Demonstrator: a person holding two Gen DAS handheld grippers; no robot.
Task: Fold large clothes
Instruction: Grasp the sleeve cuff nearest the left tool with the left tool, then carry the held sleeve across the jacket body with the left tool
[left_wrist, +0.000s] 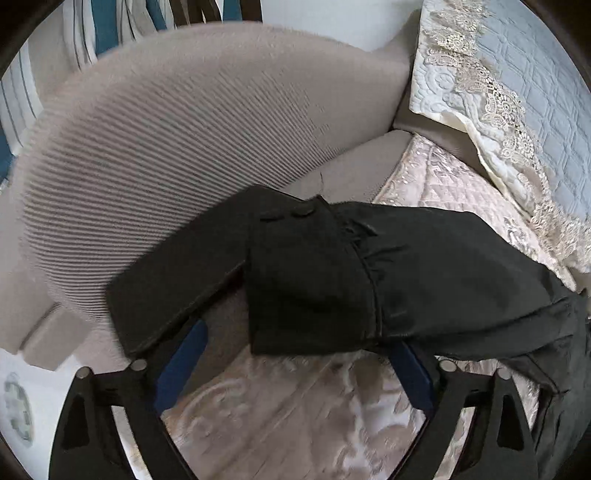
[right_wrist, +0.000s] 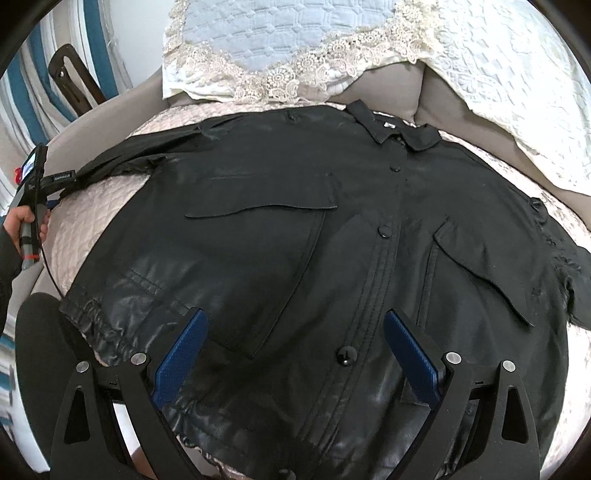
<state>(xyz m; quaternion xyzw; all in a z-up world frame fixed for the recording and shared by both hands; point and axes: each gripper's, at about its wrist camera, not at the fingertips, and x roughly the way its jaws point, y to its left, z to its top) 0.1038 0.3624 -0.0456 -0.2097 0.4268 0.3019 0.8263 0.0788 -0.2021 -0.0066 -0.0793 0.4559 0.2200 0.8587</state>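
Note:
A black leather-look jacket (right_wrist: 280, 229) lies front up and buttoned on a quilted pink cover (right_wrist: 92, 229), its collar (right_wrist: 391, 125) pointing away from me. My right gripper (right_wrist: 295, 332) hovers open over the lower front, one blue pad (right_wrist: 181, 354) on either side of the button strip. The jacket's left sleeve stretches out sideways and ends in a two-button cuff (left_wrist: 310, 280). My left gripper (left_wrist: 295, 332) stands wide open at that cuff; the cuff's edge covers both fingertips, and no pad visibly presses it. In the right wrist view the left gripper (right_wrist: 55, 192) shows at the sleeve's end.
A beige ribbed sofa arm (left_wrist: 166, 140) curves behind the cuff. Lace-trimmed blue and white cushions (right_wrist: 280, 40) lean on the sofa back beyond the collar. A hand (right_wrist: 22, 221) holds the left tool, and a dark-clad knee (right_wrist: 40, 332) is at the lower left.

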